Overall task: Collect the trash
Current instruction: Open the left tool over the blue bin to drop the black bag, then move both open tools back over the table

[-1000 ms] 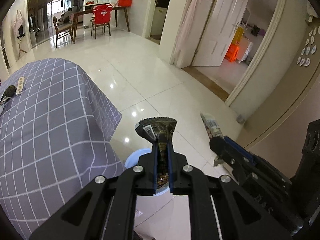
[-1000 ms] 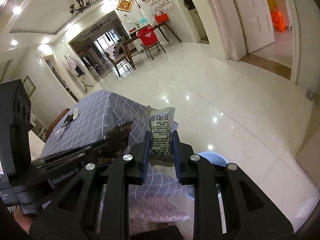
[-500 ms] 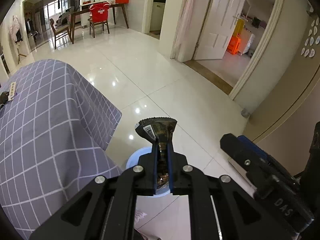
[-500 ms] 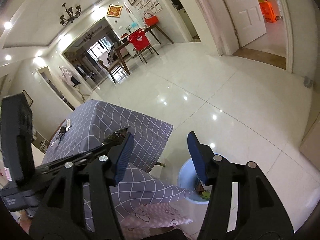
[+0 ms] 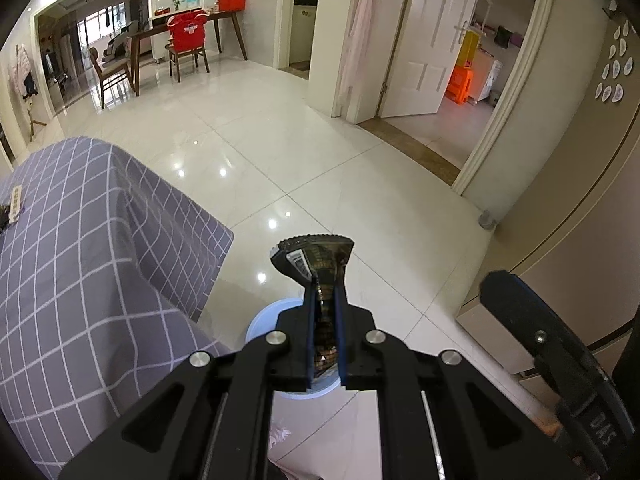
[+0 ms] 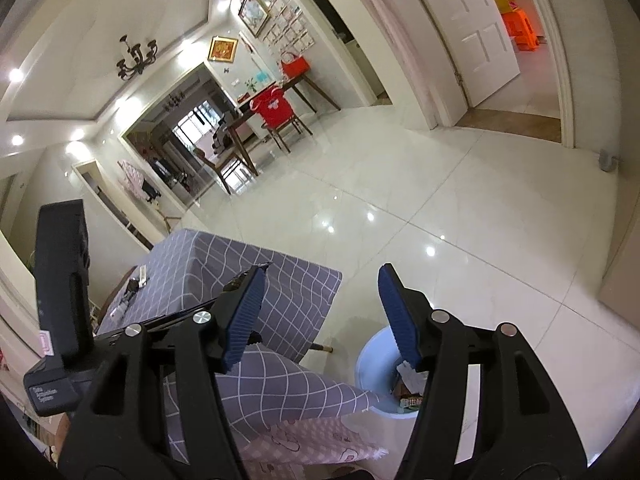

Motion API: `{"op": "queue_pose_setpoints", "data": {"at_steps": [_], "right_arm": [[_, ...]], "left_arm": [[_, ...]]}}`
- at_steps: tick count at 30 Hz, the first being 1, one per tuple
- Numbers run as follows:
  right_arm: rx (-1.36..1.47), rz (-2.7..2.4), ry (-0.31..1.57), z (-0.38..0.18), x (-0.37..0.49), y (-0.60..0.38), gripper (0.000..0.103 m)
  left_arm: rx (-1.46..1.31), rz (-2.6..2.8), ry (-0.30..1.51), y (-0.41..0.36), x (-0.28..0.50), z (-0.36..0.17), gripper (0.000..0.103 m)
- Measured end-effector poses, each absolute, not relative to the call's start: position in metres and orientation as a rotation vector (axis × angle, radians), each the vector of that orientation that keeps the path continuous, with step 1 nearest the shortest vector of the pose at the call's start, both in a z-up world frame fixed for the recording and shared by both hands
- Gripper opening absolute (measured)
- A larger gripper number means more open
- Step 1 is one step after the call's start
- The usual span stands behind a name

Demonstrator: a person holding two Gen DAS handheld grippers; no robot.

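Our left gripper [image 5: 325, 312] pinches a dark wrapper [image 5: 316, 258] above the blue bin [image 6: 374, 364]; right gripper [image 6: 320, 312] jaws opening, empty. Risk: wrapper dropped off-center lands on floor [image 5: 360, 184] beside counter [image 5: 80, 260].

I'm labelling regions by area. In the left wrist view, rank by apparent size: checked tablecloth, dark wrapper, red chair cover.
1. checked tablecloth
2. dark wrapper, though it sits close to the camera
3. red chair cover, far away

My left gripper [image 5: 325, 312] hid most of the bin [image 5: 260, 322]; the wrapper's [image 5: 316, 256] print was unreadable.
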State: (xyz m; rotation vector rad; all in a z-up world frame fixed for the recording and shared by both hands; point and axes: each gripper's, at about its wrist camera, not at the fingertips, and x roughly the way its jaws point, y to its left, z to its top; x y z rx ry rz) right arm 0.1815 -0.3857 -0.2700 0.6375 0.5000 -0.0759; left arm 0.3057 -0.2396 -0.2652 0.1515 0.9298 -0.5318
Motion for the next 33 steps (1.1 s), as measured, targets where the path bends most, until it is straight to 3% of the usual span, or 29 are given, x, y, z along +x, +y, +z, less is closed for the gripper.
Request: {"op": "queue_pose_setpoints", "data": {"at_steps": [4,6,7,8,24,33], "right_arm": [[0.641,-0.093,0.472,-0.268,0.175,-0.39,0.06],[0.646,-0.102,0.463,-0.269,0.173,-0.392,0.06],[0.65,-0.105,0.46,-0.269,0.173,-0.392,0.06],[0.654,-0.104,0.459,-0.269,0.172,-0.392,0.06],[0.631,-0.043,0.487,-0.253,0.174,-0.364,0.06],[0.558,0.057,0.52,-0.228,0.203,-0.297,0.061]], "left_arm": [[0.159,-0.541,0.929,-0.247,0.311,-0.258,0.013],[0.155,-0.517,0.942,-0.248,0.314,-0.256,0.031],[0.153,-0.495,0.946,-0.248,0.317,-0.255,0.057],[0.147,-0.473,0.932,-0.246,0.318,-0.252,0.071],[0.143,-0.443,0.884,-0.206,0.302,-0.222,0.072],[0.118,-0.38,0.836,-0.13,0.302,-0.193,0.072]]}}
